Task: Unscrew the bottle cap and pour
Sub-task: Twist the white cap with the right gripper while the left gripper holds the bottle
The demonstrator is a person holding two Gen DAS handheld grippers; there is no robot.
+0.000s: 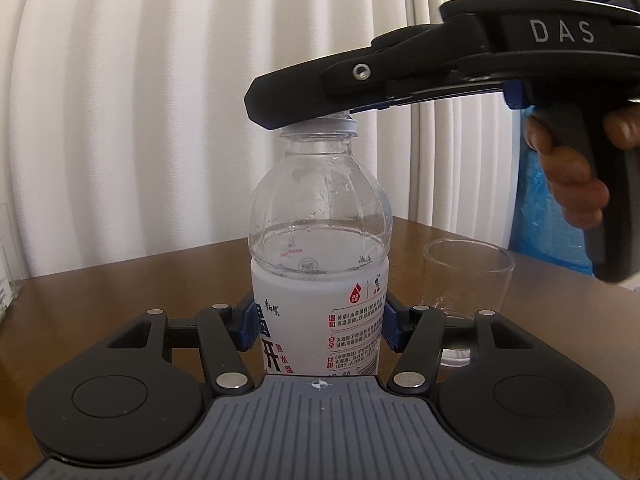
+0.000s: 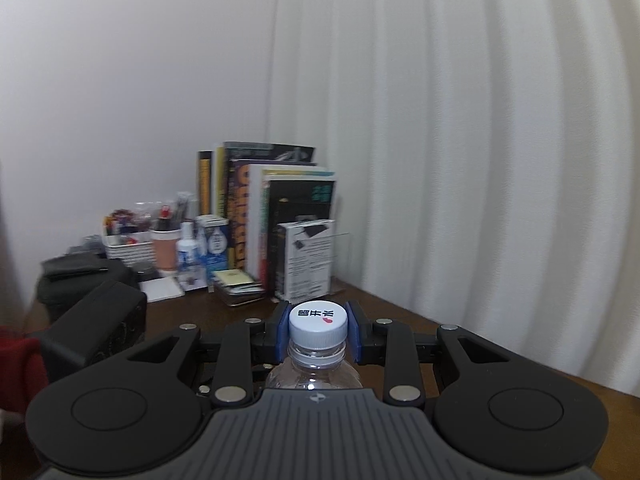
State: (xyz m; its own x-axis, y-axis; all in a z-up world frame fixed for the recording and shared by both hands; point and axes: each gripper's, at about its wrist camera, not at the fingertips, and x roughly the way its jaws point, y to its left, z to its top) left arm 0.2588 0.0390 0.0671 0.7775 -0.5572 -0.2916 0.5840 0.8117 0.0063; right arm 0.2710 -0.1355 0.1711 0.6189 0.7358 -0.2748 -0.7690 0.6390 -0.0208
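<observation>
Left wrist view: left gripper (image 1: 319, 326) fingers closed on the labelled bottle (image 1: 320, 256), upright on the tabletop (image 1: 120, 292); empty glass (image 1: 468, 276) just beside.

Right wrist view: right gripper (image 2: 319, 330) fingers pinching the white cap (image 2: 318, 322), seemingly still seated. Unscrewing underway at most; pouring left.

Home study corner: brown wooden table (image 2: 392, 308) against white curtains (image 2: 460, 160), upright books (image 2: 256, 208), basket of stationery (image 2: 128, 248).
</observation>
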